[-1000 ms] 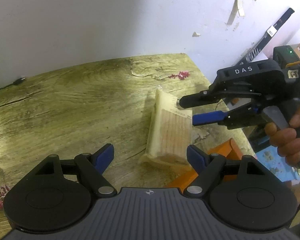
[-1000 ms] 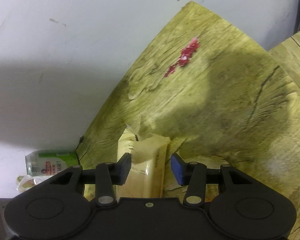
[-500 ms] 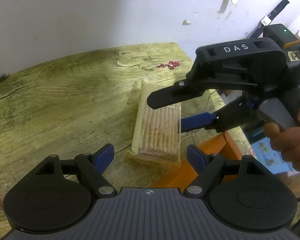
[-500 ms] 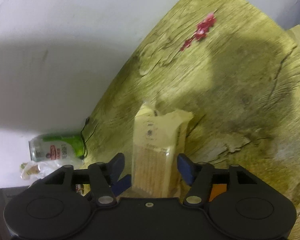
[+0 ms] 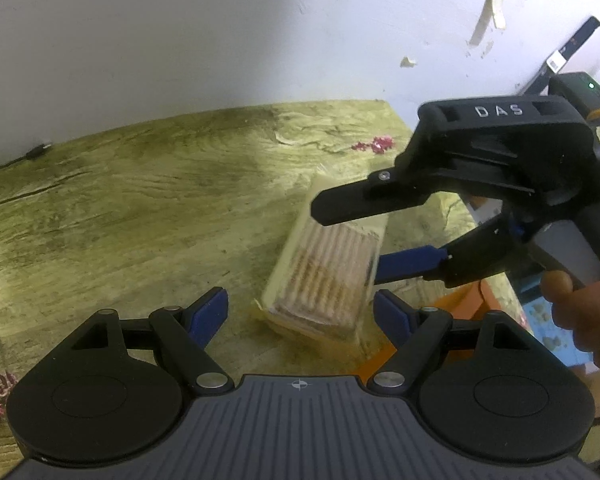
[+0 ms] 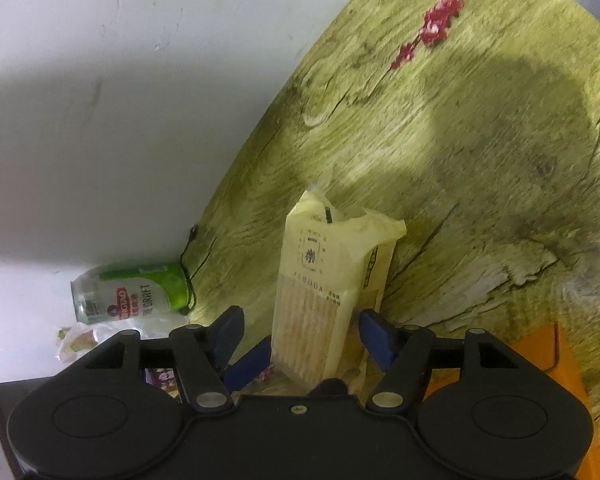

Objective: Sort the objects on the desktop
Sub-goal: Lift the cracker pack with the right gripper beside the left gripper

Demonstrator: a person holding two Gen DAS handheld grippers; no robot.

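Yellow pack of crackers (image 5: 332,268) lying on the worktop (image 5: 140,208), near the worktop's right edge, with the clear end showing the crackers and pointing at the left gripper (image 5: 300,312). Left gripper fingers (image 5: 210,312) spread wide, low over the worktop, just in front of the pack's near end and not touching it. Right gripper (image 6: 300,336) reaching in from the right side, held by a hand (image 5: 584,316) on its handle. Right gripper fingers (image 6: 374,336) spread wide too, one on each side of the pack, with the pack sitting between them; blurred, so cannot tell for sure whether a pad touches the wrapper. In the left wrist view, one black finger over the top of the pack and one blue pad beside its right side. Orange thing (image 6: 556,364) at the worktop's edge, just beside the pack, only partly seen. Small red flower marks (image 6: 436,24) on the worktop farther back, well apart from the pack. Green and white can (image 6: 128,292) lying on its side past the worktop's edge in the right wrist view, beside a crumpled wrapper (image 6: 80,340). Thin black cable (image 5: 16,164) on the far left of the worktop by the white wall (image 5: 180,40)
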